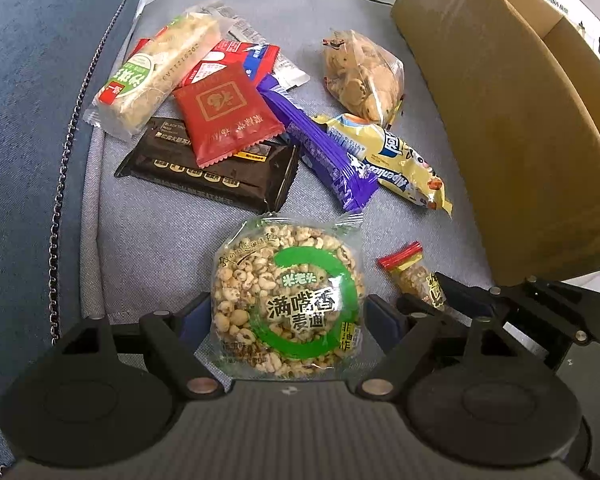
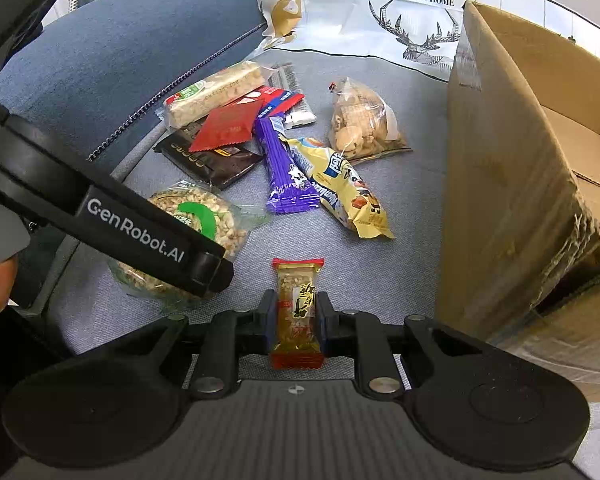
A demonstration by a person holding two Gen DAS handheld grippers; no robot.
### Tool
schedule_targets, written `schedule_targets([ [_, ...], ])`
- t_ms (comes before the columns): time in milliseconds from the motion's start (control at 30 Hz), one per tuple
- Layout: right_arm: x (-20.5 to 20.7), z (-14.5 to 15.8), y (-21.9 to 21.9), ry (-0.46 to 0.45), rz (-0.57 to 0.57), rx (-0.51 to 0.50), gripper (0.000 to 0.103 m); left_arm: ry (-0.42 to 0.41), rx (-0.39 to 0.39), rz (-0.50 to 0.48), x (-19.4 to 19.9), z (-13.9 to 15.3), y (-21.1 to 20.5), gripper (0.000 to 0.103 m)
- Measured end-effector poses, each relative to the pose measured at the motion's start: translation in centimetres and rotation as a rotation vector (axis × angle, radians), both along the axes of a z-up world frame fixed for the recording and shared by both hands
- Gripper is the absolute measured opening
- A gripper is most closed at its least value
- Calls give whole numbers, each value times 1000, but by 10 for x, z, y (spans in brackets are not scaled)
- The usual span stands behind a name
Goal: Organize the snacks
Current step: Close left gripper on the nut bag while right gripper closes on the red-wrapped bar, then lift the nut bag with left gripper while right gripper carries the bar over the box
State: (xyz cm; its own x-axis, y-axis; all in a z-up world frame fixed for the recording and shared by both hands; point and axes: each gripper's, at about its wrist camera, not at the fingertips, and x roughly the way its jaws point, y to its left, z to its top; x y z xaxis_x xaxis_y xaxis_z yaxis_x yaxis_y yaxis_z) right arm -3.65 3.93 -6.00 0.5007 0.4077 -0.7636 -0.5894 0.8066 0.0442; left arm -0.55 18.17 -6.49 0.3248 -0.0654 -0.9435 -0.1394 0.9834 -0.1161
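1. Two wide-spread jaws of the left gripper (image 1: 286,316) flank a round puffed-grain cake (image 1: 286,300) in clear wrap with a green ring label; whether the pads press it, I cannot tell. It lies on the grey cushion (image 1: 148,240).
2. Right gripper (image 2: 297,316) pinches a small peanut bar (image 2: 296,312), red-ended, gold-lettered, beside the cardboard box (image 2: 500,200).

snack pile (image 1: 228,120) on cushion (image 1: 148,248) | cardboard box (image 1: 500,120) right | round puffed-grain pack (image 1: 288,300) nearest
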Motion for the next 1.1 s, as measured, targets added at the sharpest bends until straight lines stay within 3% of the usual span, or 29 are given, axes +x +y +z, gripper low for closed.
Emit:
schedule_targets([
  [467, -2, 2, -2, -30, -17, -5, 19, -35, 20, -17, -3, 2, -2, 84],
  [667, -3, 9, -7, -62, -40, 15, 18, -117, 28, -19, -13, 10, -3, 84],
  [900, 2, 12, -25, -65, -147, 13, 17, -179, 42, -15, -25, 19, -4, 84],
  [1100, -7, 26, -31, -95, -92, 101, 17, -268, 43, -24, -35, 33, -9, 84],
])
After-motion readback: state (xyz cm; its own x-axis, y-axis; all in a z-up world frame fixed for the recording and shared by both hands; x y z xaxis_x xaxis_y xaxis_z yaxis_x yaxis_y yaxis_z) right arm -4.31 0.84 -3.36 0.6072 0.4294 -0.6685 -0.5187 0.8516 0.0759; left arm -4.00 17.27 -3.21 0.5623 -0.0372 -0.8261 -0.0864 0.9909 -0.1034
